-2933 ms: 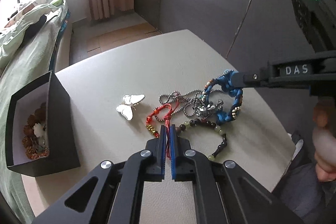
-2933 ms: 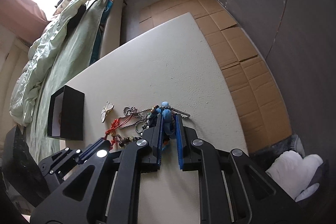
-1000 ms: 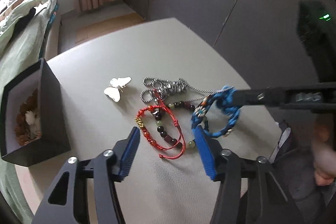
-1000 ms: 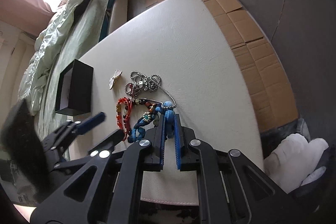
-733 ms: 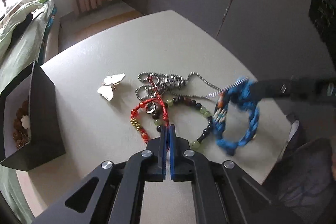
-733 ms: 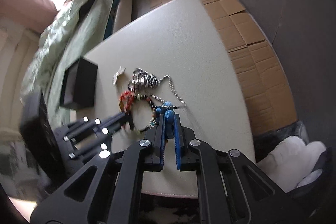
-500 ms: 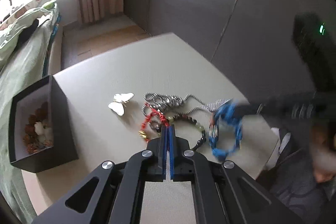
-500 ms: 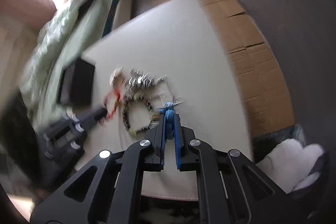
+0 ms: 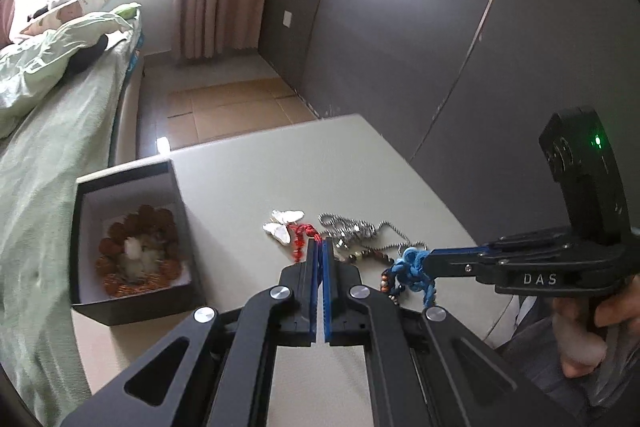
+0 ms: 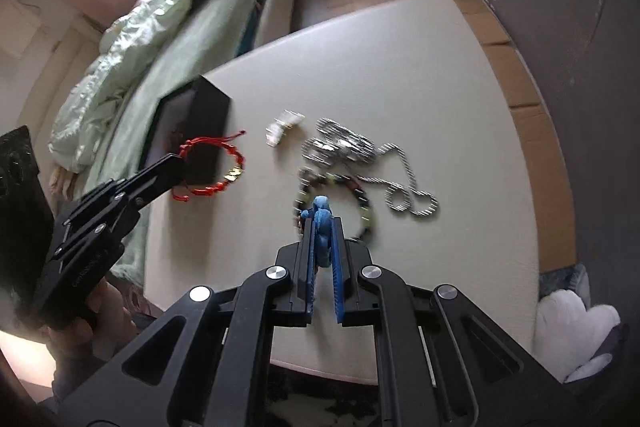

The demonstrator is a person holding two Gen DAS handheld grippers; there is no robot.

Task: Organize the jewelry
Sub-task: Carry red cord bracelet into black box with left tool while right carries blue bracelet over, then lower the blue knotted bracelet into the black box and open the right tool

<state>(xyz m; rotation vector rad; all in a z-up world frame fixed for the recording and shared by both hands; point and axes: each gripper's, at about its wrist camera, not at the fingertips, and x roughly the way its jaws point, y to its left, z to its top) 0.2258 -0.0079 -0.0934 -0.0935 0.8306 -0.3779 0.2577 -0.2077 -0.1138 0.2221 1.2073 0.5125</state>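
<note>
My left gripper [image 9: 320,247] is shut on a red cord bracelet [image 9: 300,238] and holds it in the air; in the right wrist view the bracelet [image 10: 224,171] hangs from its tips [image 10: 178,163] beside the black box [image 10: 188,131]. My right gripper [image 10: 322,223] is shut on a blue braided bracelet [image 10: 322,223], lifted above the table; it also shows in the left wrist view [image 9: 414,269]. A white butterfly piece [image 9: 284,223], a silver bead chain [image 9: 352,227] and a dark bead bracelet [image 10: 340,195] lie on the beige table [image 9: 260,167].
The open black box [image 9: 132,247] at the table's left edge holds a brown bead bracelet and white pieces. A bed with green bedding [image 9: 48,115] runs along the left. Grey wardrobe doors [image 9: 440,27] stand behind the table. The table's right edge lies close to the chain.
Both grippers have risen from the pile. The red bracelet has come free of the heap and moved left toward the box; the blue bracelet has been drawn away from the chain and beads.
</note>
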